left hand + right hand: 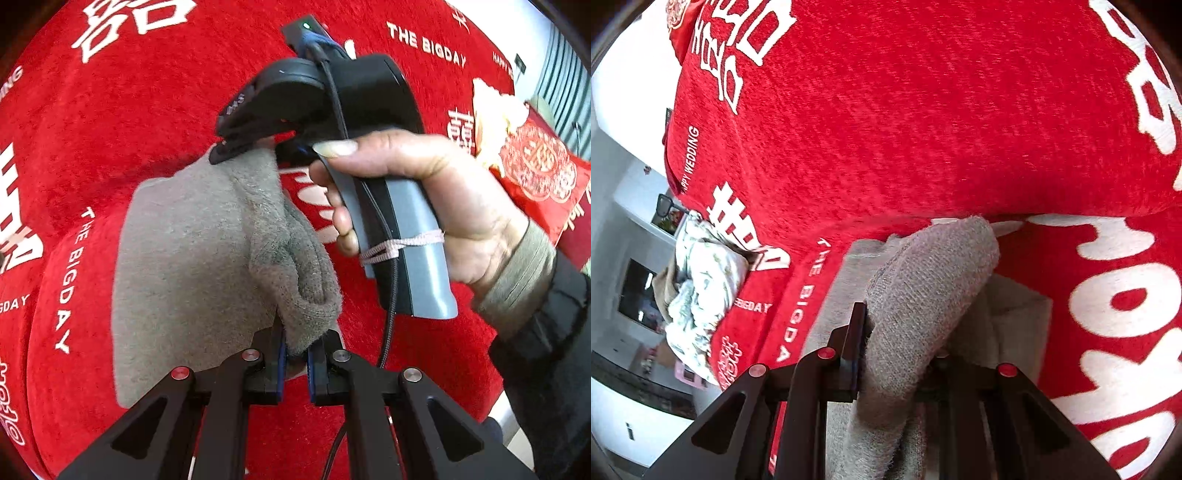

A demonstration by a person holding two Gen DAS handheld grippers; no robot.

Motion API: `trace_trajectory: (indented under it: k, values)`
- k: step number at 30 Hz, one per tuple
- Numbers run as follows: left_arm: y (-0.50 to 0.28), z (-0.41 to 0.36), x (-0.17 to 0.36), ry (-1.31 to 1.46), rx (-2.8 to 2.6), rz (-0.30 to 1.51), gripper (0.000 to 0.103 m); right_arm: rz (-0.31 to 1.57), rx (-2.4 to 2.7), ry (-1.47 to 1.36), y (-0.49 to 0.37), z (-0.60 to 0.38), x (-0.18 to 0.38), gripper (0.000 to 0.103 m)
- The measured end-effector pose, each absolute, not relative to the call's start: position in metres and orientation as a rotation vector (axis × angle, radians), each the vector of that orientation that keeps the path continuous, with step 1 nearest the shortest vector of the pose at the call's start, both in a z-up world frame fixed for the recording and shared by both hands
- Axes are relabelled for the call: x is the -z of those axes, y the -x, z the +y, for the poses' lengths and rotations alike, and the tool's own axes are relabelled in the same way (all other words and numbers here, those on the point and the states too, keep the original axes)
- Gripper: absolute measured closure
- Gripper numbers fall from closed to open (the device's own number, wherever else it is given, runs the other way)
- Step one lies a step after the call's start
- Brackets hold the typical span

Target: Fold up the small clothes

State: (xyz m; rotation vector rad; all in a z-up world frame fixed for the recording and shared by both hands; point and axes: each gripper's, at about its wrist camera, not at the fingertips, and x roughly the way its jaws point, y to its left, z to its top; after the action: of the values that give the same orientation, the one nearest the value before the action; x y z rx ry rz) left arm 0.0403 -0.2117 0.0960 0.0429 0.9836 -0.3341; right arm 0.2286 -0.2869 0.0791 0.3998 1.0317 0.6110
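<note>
The fuzzy grey knitted garment point(192, 258) was gripped at two edges by both closed grippers, left gripper point(295, 360) and right gripper point(897, 354), its fold judged only begun, flattening left.

I'm at home, it seems — a red wedding blanket point(905, 129) under me, crumpled laundry point(701, 291) beside, white furniture point(628, 424) beyond.

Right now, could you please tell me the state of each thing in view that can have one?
Grey garment: partly folded, one edge lifted off the red blanket, pinched at two places.
Left gripper: shut on the garment's near fold.
Right gripper: shut on the garment's far edge, held by a hand.
Patterned white cloth: crumpled at the blanket's edge, unfolded.
</note>
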Motion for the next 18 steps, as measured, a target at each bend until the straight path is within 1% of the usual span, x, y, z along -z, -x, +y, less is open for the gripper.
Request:
trace_trajectory:
  k: [8,11,12,13,14,15,16,18]
  values:
    - [-0.049,-0.232,-0.064,-0.090,0.302,1.053,0.094,1.053,-0.589,-0.340,-0.237,-0.290,-0.041,0.084]
    - [-0.052,-0.236,-0.052,-0.106,0.293,1.082,0.093,1.069,-0.577,-0.380,-0.240,-0.299,-0.027,0.082]
    - [-0.052,-0.236,-0.049,-0.113,0.292,1.092,0.084,1.073,-0.569,-0.403,-0.241,-0.303,-0.024,0.080]
    - [-0.052,-0.235,-0.048,-0.104,0.312,1.109,0.056,1.071,-0.555,-0.410,-0.241,-0.307,-0.023,0.078]
    - [-0.052,-0.233,-0.048,-0.082,0.336,1.123,0.042,1.064,-0.538,-0.410,-0.240,-0.309,-0.025,0.066]
    - [-0.049,-0.228,-0.052,-0.049,0.349,1.117,0.032,1.057,-0.500,-0.401,-0.237,-0.314,-0.027,0.060]
    - [-0.044,-0.221,-0.058,-0.021,0.358,1.098,0.032,1.048,-0.483,-0.401,-0.234,-0.316,-0.030,0.058]
    - [-0.036,-0.210,-0.070,0.011,0.428,1.105,0.032,1.008,-0.460,-0.401,-0.225,-0.323,-0.041,0.058]
